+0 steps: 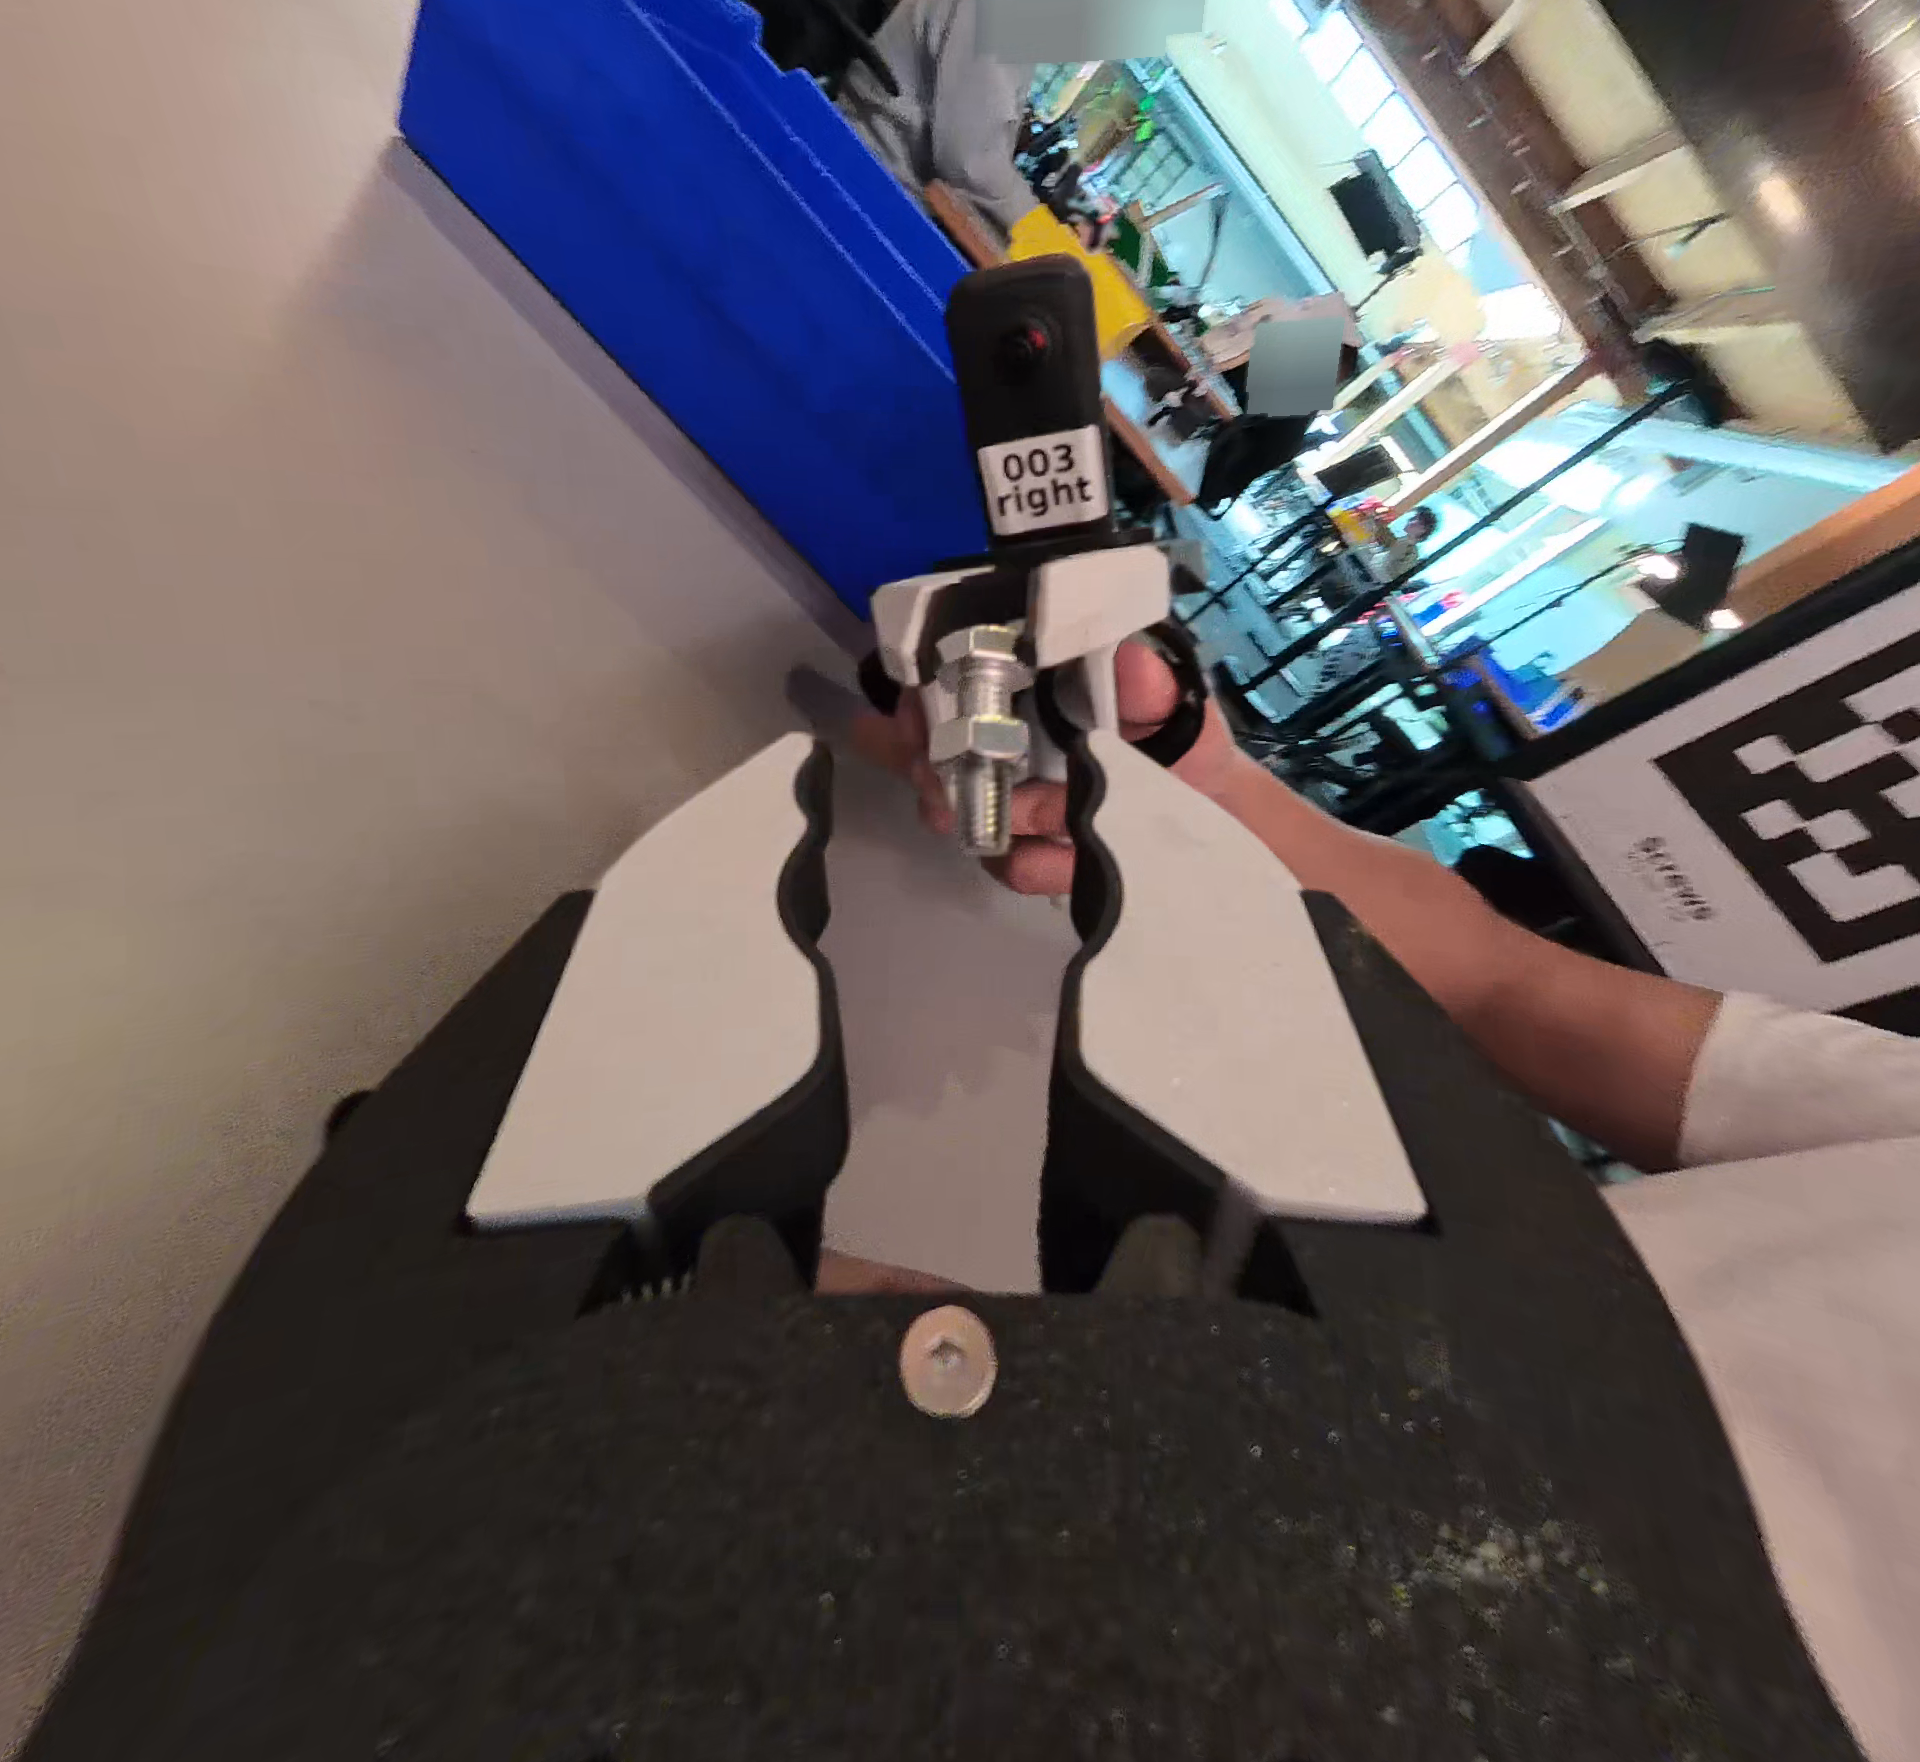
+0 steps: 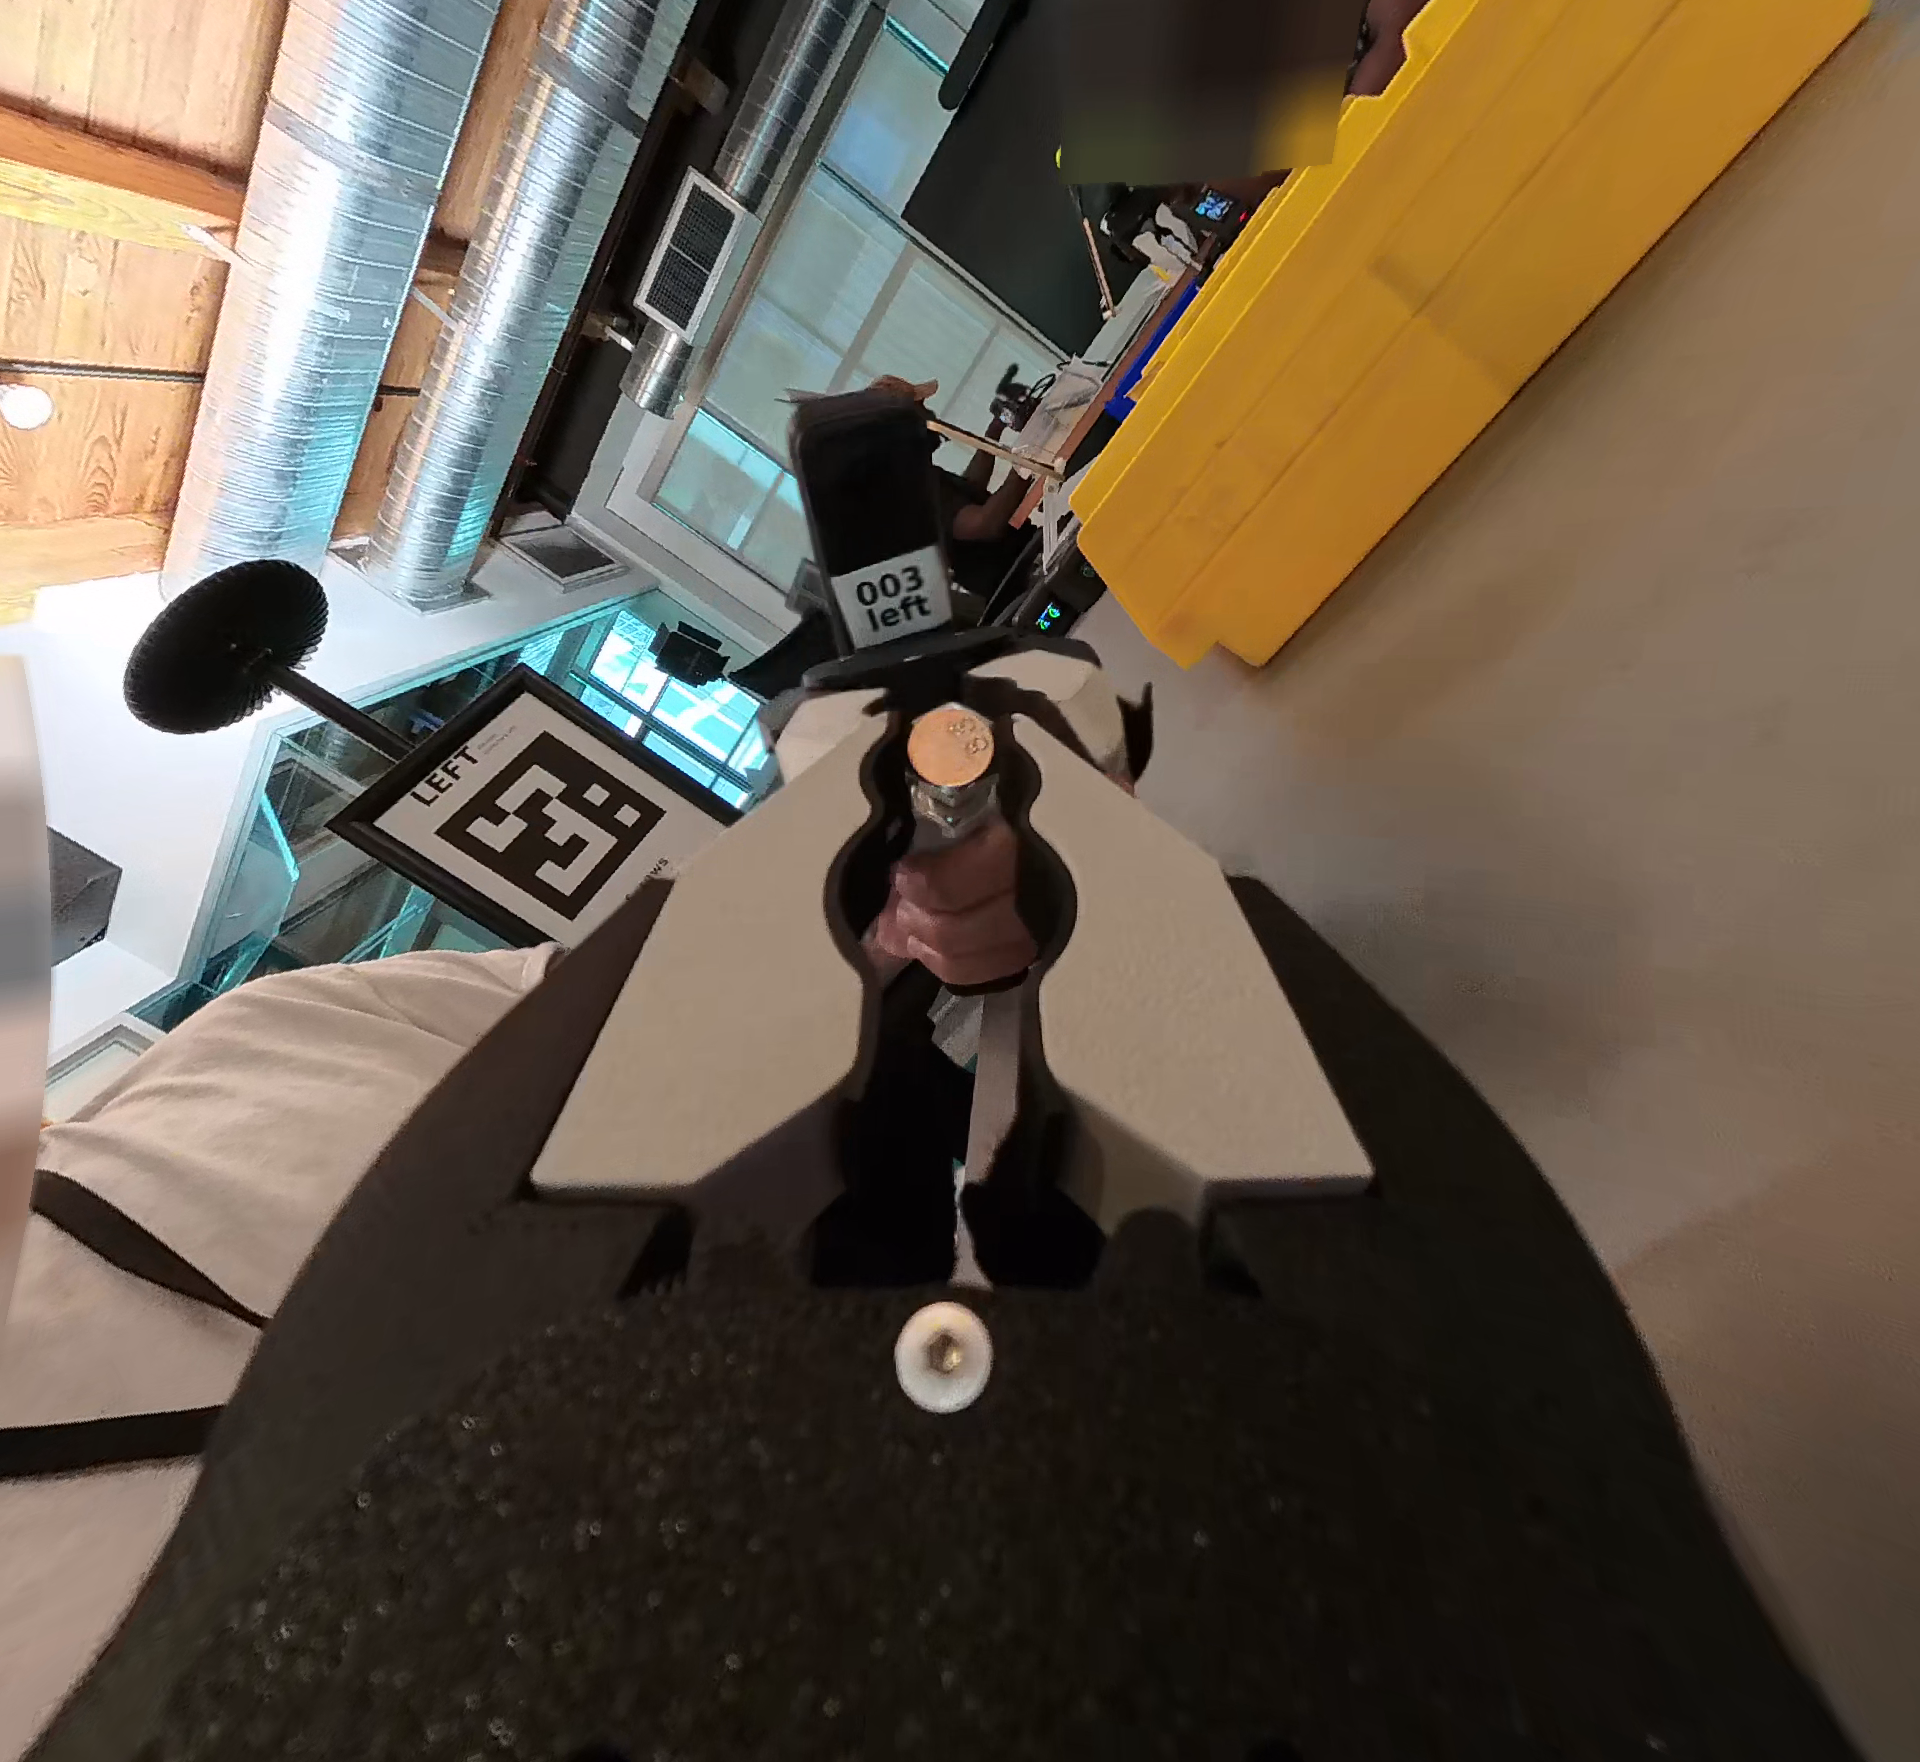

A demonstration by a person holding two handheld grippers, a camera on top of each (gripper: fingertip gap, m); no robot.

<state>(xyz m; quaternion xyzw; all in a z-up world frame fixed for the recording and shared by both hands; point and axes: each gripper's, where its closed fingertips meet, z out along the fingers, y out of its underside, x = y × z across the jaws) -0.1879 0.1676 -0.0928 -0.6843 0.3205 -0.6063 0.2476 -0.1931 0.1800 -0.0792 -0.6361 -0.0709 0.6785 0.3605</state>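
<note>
Steel bolt (image 1: 977, 746) with two nuts sits mid-frame in my left wrist view, its head end clamped between the right gripper (image 1: 1003, 663) fingers, threaded end pointing toward my camera. Right wrist view confirms: bolt head (image 2: 948, 749) pinched at the fingertips, pads pressed to its sides. My left gripper (image 1: 951, 819) stands apart and holds nothing; the bolt tip lies between its fingertips, touching neither as far as I can judge, since the right-hand fingertip overlaps the hand behind it. Blue bin (image 1: 665, 185) upper left of that frame, on the pale table (image 1: 208, 569); yellow bin (image 2: 1455, 278) upper right in the other.

Risks: the grip is only on the head end, so a sideways knock from my open fingers could lever the bolt out. Misaligned closing might catch threads rather than nut (image 1: 977, 738) flats and slip.
</note>
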